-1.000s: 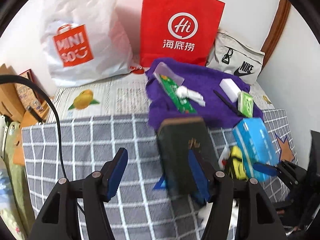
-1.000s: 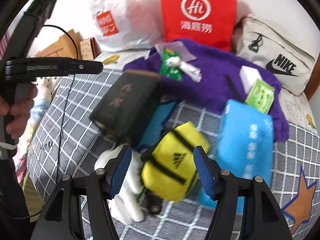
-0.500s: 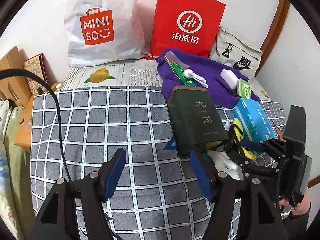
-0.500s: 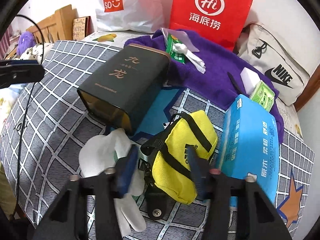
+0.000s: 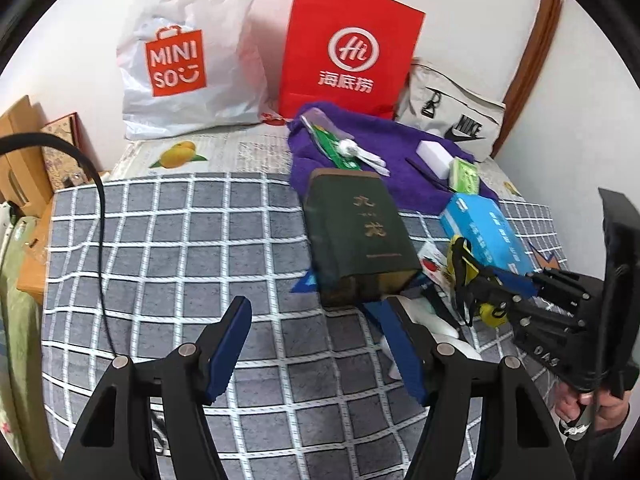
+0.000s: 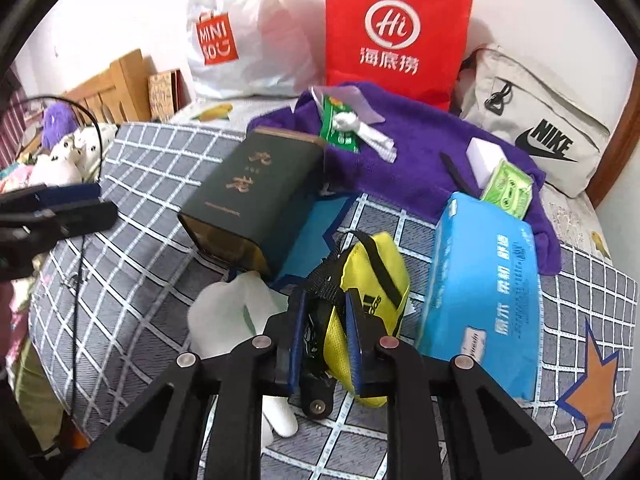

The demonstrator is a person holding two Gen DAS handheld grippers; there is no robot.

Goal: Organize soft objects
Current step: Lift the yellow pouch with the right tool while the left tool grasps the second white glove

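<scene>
A yellow pouch with black straps lies on the grey checked blanket. My right gripper has its jaws closing, and its blue pads squeeze the pouch's near end and strap. The left wrist view shows that same gripper on the pouch at the right. Beside the pouch lies a white glove, partly under my fingers. My left gripper hangs open over the blanket just in front of a dark green tin, with nothing between its fingers.
A blue tissue pack lies right of the pouch. Behind it a purple towel carries small packets and a white block. A red paper bag, a white shopping bag and a beige bag stand along the wall.
My right jaws have narrowed from wide apart onto the yellow pouch's near end. My left gripper has drawn back from the green tin, which now lies beyond its right finger.
</scene>
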